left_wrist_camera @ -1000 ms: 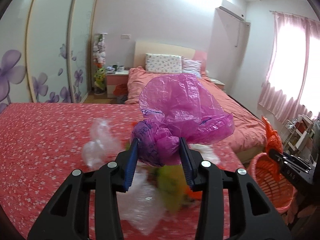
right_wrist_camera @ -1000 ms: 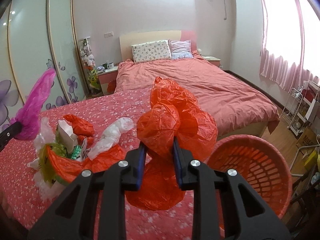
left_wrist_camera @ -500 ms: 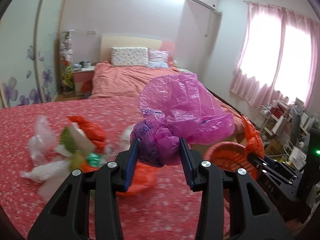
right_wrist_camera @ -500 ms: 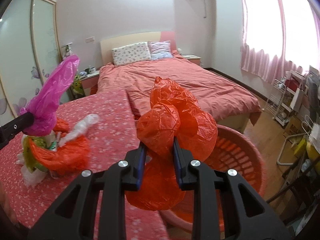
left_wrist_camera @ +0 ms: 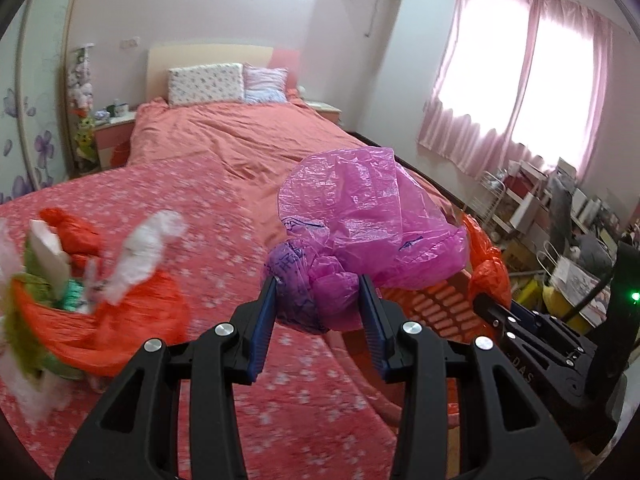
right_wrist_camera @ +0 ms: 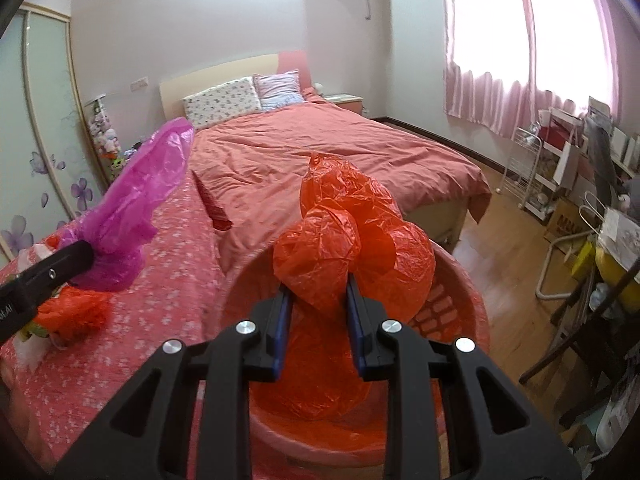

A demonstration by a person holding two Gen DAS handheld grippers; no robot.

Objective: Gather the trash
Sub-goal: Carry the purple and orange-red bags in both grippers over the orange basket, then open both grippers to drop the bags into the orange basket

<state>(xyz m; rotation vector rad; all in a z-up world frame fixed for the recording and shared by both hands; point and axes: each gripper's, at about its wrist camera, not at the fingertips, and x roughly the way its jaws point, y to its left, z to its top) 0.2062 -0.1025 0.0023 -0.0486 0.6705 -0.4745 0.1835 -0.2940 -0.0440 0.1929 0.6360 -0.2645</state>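
Orange bag (right_wrist_camera: 352,248) clenched by right tool (right_wrist_camera: 318,300) over basket (right_wrist_camera: 460,308) | left tool (left_wrist_camera: 318,300) grips pink bag (left_wrist_camera: 368,216)

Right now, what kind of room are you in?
A bedroom, most likely: there is a big bed with two pillows at its headboard, and pink curtains over the window.

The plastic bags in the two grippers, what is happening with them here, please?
A person is collecting trash with two handheld grippers. The right gripper is shut on a crumpled orange bag and holds it over the orange basket beside the bed. The left gripper is shut on a pink bag, near the basket too. Neither bag is released yet. More trash lies in a pile on the flowered red bedspread.
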